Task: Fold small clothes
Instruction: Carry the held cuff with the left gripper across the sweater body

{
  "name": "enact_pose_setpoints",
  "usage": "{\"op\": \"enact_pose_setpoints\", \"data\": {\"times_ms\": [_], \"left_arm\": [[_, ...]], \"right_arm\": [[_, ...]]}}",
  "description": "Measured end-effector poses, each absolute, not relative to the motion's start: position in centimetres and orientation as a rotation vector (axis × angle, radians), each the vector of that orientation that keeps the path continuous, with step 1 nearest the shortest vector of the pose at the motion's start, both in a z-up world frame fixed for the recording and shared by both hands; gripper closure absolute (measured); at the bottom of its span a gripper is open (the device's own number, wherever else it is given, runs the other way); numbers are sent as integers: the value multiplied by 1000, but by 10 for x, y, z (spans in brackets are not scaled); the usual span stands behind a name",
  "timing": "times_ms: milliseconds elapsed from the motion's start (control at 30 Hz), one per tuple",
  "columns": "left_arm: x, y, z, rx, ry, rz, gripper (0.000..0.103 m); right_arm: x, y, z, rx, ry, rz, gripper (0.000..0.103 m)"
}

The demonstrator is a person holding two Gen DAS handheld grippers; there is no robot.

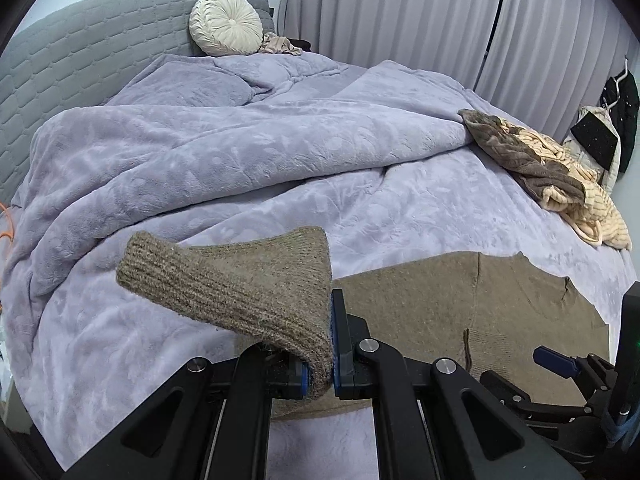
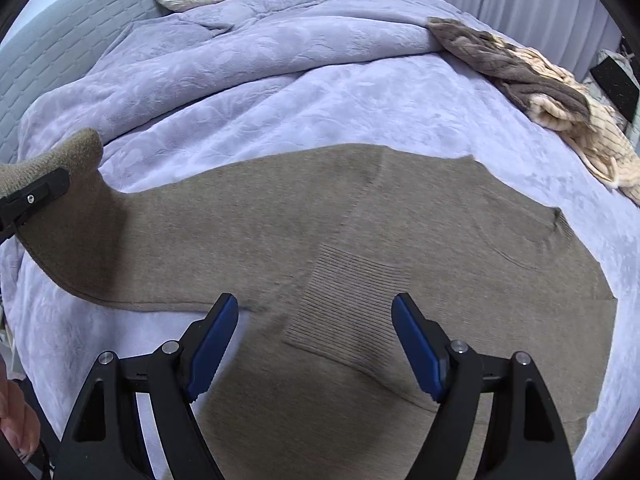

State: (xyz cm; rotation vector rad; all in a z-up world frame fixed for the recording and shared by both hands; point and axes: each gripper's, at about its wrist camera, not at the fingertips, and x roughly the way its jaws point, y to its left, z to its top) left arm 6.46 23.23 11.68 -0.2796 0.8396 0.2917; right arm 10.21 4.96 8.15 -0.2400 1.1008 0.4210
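Note:
A brown knit sweater (image 2: 400, 240) lies flat on the lavender bedspread (image 2: 320, 100). One of its sleeves is folded across the body, its ribbed cuff (image 2: 344, 300) lying between the fingers of my right gripper (image 2: 316, 344), which hovers open above it. My left gripper (image 1: 322, 356) is shut on the sweater's ribbed edge (image 1: 224, 280), lifting it off the bed; the fabric stands up to the left of the jaws. In the right wrist view that lifted part (image 2: 52, 156) and the left gripper show at the far left. In the left wrist view the right gripper's blue pad (image 1: 556, 360) shows at lower right.
A rumpled lavender duvet (image 1: 200, 140) is heaped across the back of the bed. A pile of brown and cream clothes (image 1: 552, 176) lies at the right edge. A round cream cushion (image 1: 226, 24) leans on the grey headboard (image 1: 80, 48). Curtains hang behind.

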Motion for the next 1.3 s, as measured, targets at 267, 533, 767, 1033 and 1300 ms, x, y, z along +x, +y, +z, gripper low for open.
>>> {"op": "enact_pose_setpoints", "data": {"times_ms": [267, 533, 767, 1033, 1300], "left_arm": [[85, 201, 109, -281, 898, 274, 94], [101, 146, 106, -197, 924, 241, 94], [115, 93, 99, -145, 957, 190, 94], [124, 45, 93, -81, 979, 153, 94], [127, 3, 89, -4, 995, 128, 94]], "right_arm": [[100, -1, 79, -197, 1123, 369, 21], [103, -36, 74, -168, 1130, 346, 21], [107, -80, 75, -146, 1120, 312, 21], [114, -124, 72, -74, 1127, 263, 21], [114, -149, 69, -38, 1128, 251, 21]]}}
